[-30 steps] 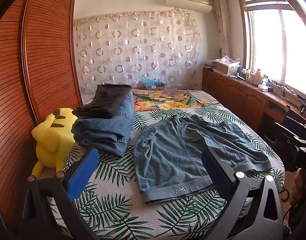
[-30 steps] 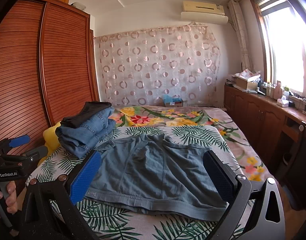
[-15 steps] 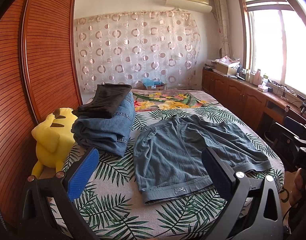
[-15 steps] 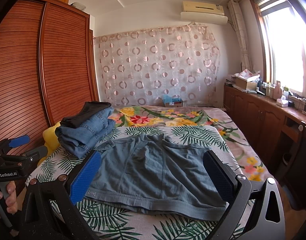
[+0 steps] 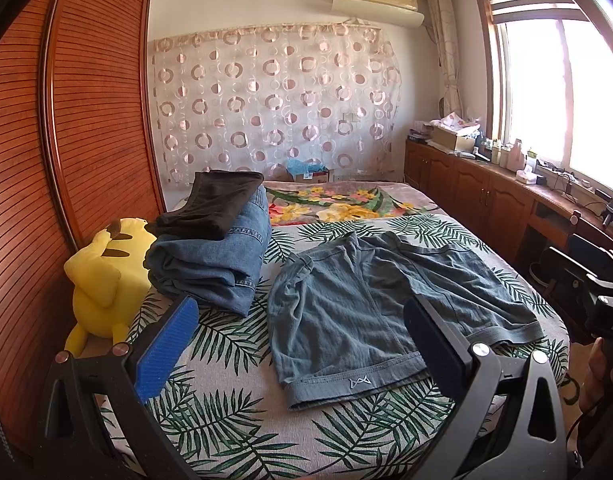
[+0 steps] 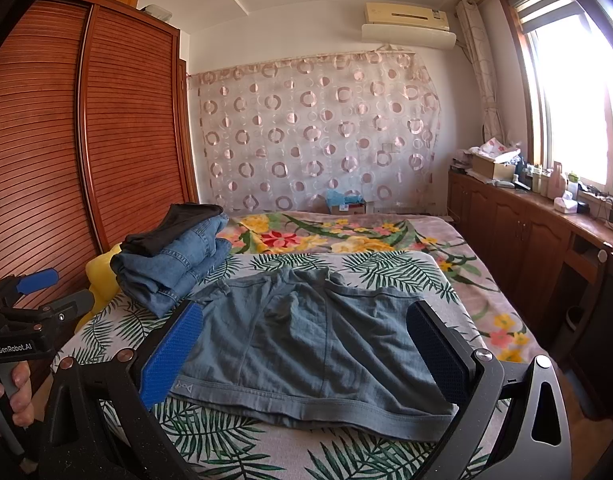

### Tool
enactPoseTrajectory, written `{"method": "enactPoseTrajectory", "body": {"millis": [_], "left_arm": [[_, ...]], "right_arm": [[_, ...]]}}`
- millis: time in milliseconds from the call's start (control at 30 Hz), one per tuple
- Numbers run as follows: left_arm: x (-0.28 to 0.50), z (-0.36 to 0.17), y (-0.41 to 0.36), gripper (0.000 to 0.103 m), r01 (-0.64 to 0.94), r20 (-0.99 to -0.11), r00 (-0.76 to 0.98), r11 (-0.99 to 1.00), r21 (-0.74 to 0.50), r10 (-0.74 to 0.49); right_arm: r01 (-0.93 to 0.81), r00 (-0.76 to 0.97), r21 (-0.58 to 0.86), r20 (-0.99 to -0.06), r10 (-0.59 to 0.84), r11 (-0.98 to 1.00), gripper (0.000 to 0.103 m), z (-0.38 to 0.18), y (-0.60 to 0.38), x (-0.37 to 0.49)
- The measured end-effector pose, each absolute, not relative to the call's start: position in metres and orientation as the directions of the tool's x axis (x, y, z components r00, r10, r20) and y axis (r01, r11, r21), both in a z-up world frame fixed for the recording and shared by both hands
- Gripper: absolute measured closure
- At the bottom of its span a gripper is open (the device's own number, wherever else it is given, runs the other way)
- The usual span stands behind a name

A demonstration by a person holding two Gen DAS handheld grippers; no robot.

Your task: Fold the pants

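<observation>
Grey-blue shorts (image 5: pixel 370 312) (image 6: pixel 306 344) lie spread flat on the leaf-print bed cover, one hem with a small white logo toward the near edge. My left gripper (image 5: pixel 296 332) hangs open above the near left part of the bed, short of the shorts' logo hem, nothing between its blue pads. My right gripper (image 6: pixel 302 340) is open too, held over the near edge of the shorts without touching them. Each gripper shows at the side of the other's view, held by a hand.
A stack of folded jeans (image 5: pixel 214 264) (image 6: pixel 174 268) with a dark garment on top sits left of the shorts. A yellow plush toy (image 5: pixel 106 276) leans against the wooden wardrobe (image 5: pixel 66 140). Wooden cabinets (image 6: pixel 526 232) with clutter run under the window at right.
</observation>
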State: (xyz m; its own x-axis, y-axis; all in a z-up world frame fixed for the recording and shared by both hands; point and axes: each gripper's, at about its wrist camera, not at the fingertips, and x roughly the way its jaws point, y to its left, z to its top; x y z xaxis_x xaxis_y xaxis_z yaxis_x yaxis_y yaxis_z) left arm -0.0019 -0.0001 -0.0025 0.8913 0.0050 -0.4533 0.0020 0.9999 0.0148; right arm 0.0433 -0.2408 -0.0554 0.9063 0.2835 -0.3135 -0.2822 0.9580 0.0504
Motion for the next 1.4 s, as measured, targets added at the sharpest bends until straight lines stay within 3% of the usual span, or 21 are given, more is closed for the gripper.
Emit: {"method": "enactPoseTrajectory", "body": {"millis": [1400], "left_arm": [[0.009, -0.006, 0.001, 0.000, 0.018, -0.470, 0.883, 1.000, 0.017, -0.008]], "right_arm": [[-0.277, 0.902, 0.056, -0.329, 0.280, 0.959, 0.001, -0.058, -0.243, 0.049]]}}
